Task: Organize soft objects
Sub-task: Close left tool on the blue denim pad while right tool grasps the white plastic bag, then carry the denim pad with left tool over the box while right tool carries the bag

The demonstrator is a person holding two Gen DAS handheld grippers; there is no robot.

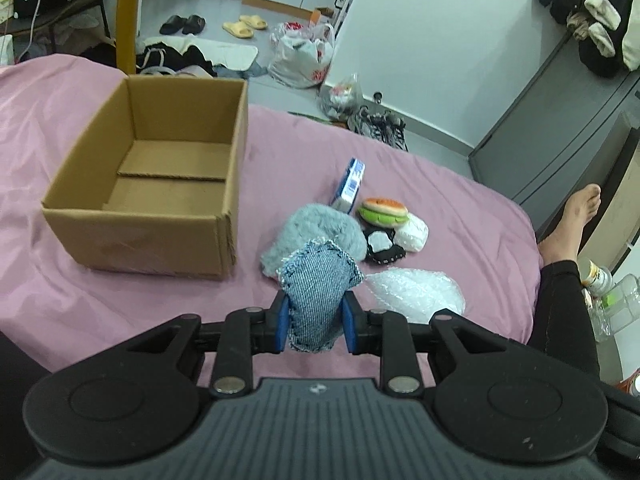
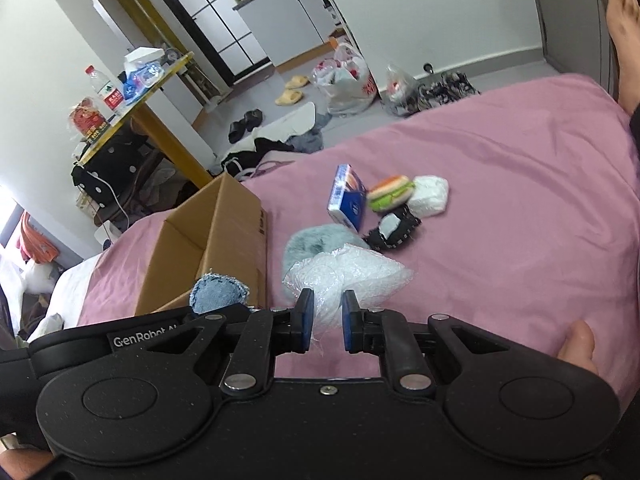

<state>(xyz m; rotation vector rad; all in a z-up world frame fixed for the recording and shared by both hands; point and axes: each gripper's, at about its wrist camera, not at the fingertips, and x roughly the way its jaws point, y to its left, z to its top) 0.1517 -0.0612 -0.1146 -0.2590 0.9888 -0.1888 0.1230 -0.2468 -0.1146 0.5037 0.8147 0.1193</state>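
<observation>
Denim pouch (image 1: 316, 292) clamped in left tongs (image 1: 315, 322); right tongs (image 2: 323, 322) apparently pinch bubble wrap (image 2: 348, 276); cardboard box (image 1: 160, 184) ahead-left empty.

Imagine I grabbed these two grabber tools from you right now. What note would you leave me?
Left gripper: shut on the denim pouch, held above the pink bedsheet, just right of the cardboard box.
Right gripper: fingers either side of the bubble wrap; whether they are pinching it is unclear.
Done: nothing boxed yet; the box is empty.
Left: drop the pouch in, then the bubble wrap, grey fluffy piece, burger plush, white bundle and black-and-white item. The blue carton looks rigid; probably leave it.
</observation>
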